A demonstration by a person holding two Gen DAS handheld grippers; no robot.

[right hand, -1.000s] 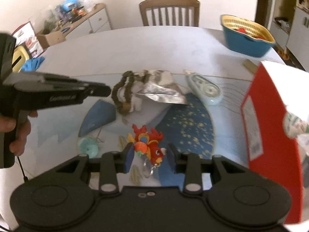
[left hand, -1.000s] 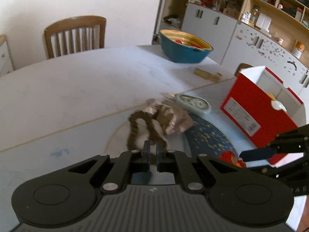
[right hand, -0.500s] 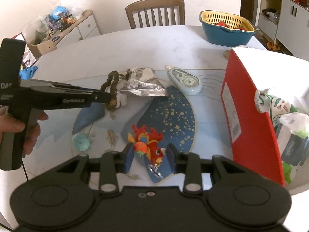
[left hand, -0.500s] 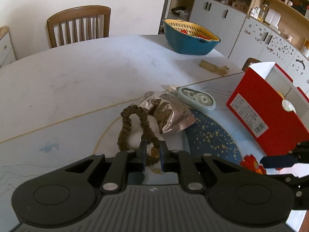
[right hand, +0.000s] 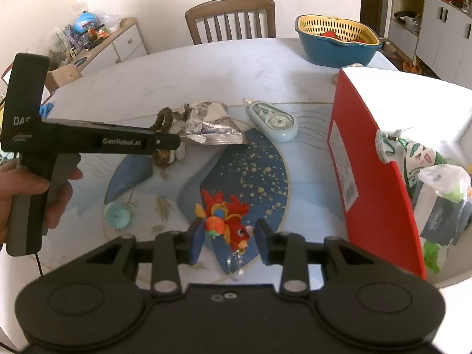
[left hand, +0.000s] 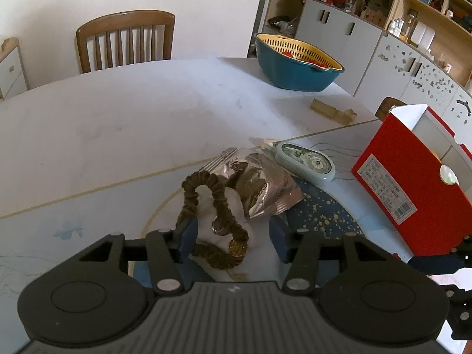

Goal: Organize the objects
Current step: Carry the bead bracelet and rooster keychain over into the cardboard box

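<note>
My left gripper (left hand: 231, 236) hangs low over the table, its jaws opening around a brown scrunchie (left hand: 206, 206) with a gold charm. The scrunchie lies loose between the pads, on a white object. A crumpled foil packet (left hand: 265, 188) and a pale blue correction-tape dispenser (left hand: 306, 162) lie just beyond it. In the right wrist view, my right gripper (right hand: 230, 242) is shut on a red fish plush keychain (right hand: 230, 224), whose clear ring dangles below. The left gripper (right hand: 169, 143) shows there too, held by a person's hand (right hand: 29, 188).
An open red box (right hand: 368, 159) stands at the right and holds plastic bags (right hand: 436, 194). A blue basin with a yellow colander (left hand: 298, 65) and wooden blocks (left hand: 333, 112) sit further back. A wooden chair (left hand: 126, 38) stands behind the table.
The left gripper was shut on the scrunchie, sank a little, and its jaws have spread, leaving the scrunchie on the table. The right gripper keeps its hold on the fish toy.
</note>
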